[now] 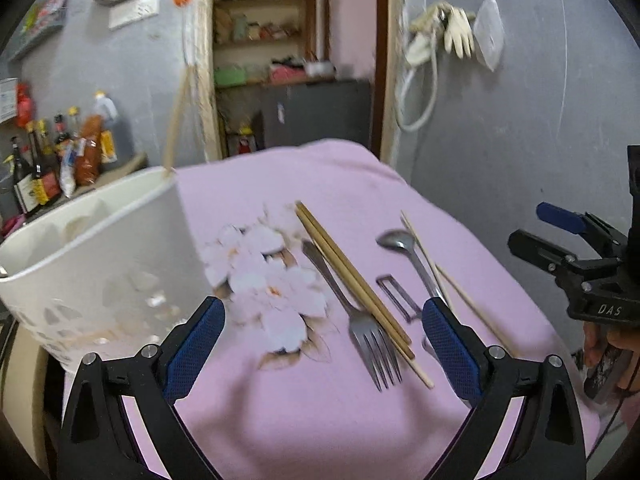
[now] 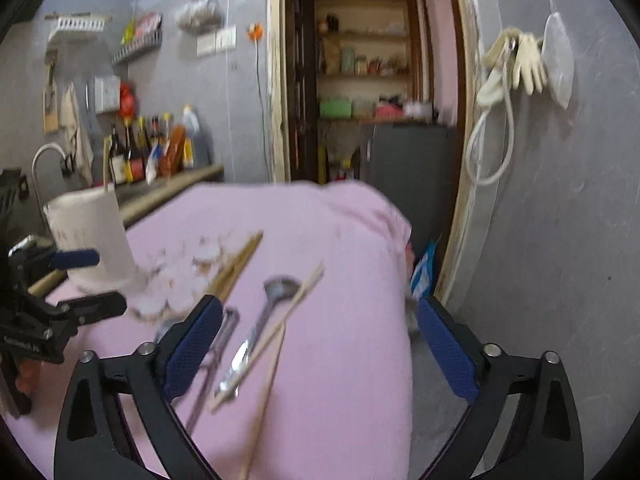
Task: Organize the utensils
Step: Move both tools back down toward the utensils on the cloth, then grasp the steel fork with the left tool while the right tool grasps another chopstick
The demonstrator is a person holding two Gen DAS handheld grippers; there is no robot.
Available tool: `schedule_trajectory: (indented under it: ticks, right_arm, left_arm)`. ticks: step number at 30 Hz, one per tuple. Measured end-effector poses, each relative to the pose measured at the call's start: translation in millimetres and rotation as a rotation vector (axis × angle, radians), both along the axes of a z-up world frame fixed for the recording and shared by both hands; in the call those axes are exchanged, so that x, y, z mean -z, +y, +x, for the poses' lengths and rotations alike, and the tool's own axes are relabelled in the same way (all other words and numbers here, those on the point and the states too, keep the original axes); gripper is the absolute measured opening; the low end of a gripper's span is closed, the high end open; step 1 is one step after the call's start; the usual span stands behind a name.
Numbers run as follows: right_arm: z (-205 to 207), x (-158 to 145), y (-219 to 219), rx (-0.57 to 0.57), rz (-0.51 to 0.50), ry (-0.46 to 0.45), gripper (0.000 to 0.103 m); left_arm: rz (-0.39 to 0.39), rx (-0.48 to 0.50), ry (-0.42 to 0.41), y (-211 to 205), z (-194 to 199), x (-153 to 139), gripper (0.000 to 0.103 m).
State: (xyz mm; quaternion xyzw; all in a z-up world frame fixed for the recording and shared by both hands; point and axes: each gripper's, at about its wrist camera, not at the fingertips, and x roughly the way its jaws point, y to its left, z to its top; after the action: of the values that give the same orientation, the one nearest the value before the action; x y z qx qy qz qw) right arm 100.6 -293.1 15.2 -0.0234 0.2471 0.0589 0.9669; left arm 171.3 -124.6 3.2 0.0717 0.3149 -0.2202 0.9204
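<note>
left gripper (image 1: 322, 332) wide open over the pink cloth (image 1: 320, 420), right gripper (image 2: 318, 344) spread too, both empty, fork (image 1: 360, 320), chopsticks (image 1: 352, 276), spoon (image 1: 404, 248), skewers (image 1: 460, 284) lying side by side on cloth, white holder (image 1: 92, 256) at left

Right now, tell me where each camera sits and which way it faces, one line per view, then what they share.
Left wrist: rides the left gripper, looking forward and down past its open fingers at the fork, chopsticks and white holder; the right gripper shows at the right edge.
Right wrist: rides the right gripper, looking across the pink cloth at the spoon; the left gripper shows at the left edge.
Shared: cloth, holder, chopsticks, spoon, doorway.
</note>
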Motion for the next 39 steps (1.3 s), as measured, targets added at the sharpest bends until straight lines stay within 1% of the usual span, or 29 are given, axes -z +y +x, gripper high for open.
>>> schedule_trajectory:
  ticks: [1,2,4,5,6,7,9,10,11,12,13,15,18,22,28,31,32,34,36,39]
  right_arm:
    - [0.5,4.2,-0.3,-0.007,0.0,0.026,0.091]
    - [0.1,6.8,0.0,-0.011,0.0,0.041,0.087]
    - [1.4,13.6,0.4,-0.03,0.007,0.087,0.082]
    - [1.3,16.0,0.9,-0.037,0.011,0.102,0.076]
    - [2.2,18.6,1.3,-0.046,0.014,0.123,0.07]
    - [3.2,21.6,2.5,-0.058,0.014,0.148,0.067]
    - [4.3,25.6,6.9,-0.076,0.013,0.184,0.055]
    - [5.1,27.8,9.1,-0.087,0.01,0.203,0.051]
    - [5.3,29.1,11.4,-0.093,0.007,0.216,0.045]
    - [6.4,30.7,13.7,-0.103,0.003,0.233,0.041]
    - [7.9,32.2,15.5,-0.111,0.001,0.248,0.039]
    - [11.2,35.0,17.8,-0.121,-0.001,0.276,0.032]
    - [16.8,40.6,19.0,-0.124,-0.006,0.312,0.026]
    - [18.1,41.4,18.6,-0.122,-0.012,0.311,0.025]
    - [20.7,42.6,19.3,-0.122,-0.023,0.317,0.025]
    - [24.5,43.0,20.6,-0.119,-0.032,0.322,0.025]
    - [24.7,42.7,21.9,-0.119,-0.039,0.323,0.025]
    - [25.2,43.5,23.6,-0.119,-0.055,0.327,0.025]
    - [27.1,43.9,25.8,-0.119,-0.071,0.336,0.025]
    - [30.9,44.0,28.3,-0.109,-0.07,0.355,0.025]
  left_arm:
    - [0.004,0.006,0.015,-1.4,1.6,2.2,0.085]
    - [0.004,0.011,0.034,-2.5,4.2,4.1,0.081]
    - [-0.005,0.014,0.078,-3.2,10.7,7.6,0.069]
    - [-0.01,0.017,0.109,-4.0,14.8,10.7,0.066]
    - [-0.012,0.018,0.137,-4.5,19.4,12.9,0.059]
    - [-0.013,0.019,0.173,-5.9,24.8,17.5,0.052]
    - [-0.015,0.018,0.215,-8.2,32.6,22.0,0.047]
    - [-0.01,0.019,0.237,-10.3,37.9,26.1,0.043]
    - [-0.003,0.017,0.247,-12.0,41.4,28.4,0.04]
    - [0.003,0.017,0.254,-13.4,44.7,30.0,0.034]
    - [0.008,0.018,0.259,-14.2,47.7,30.6,0.032]
    - [0.007,0.022,0.276,-16.2,54.3,33.1,0.03]
    - [0.004,0.017,0.288,-17.0,62.4,33.2,0.026]
    - [0.014,0.006,0.291,-17.8,71.1,35.1,0.022]
    - [-0.003,-0.003,0.333,-19.1,82.6,36.7,0.02]
    - [0.002,-0.004,0.353,-24.4,88.9,39.7,0.019]
    - [0.01,-0.007,0.353,-26.5,90.1,40.6,0.018]
    - [0.024,-0.008,0.352,-30.3,91.3,41.3,0.011]
    - [0.043,-0.017,0.361,-32.5,96.1,42.3,0.01]
    - [0.023,-0.029,0.397,-30.7,101.9,44.5,0.009]
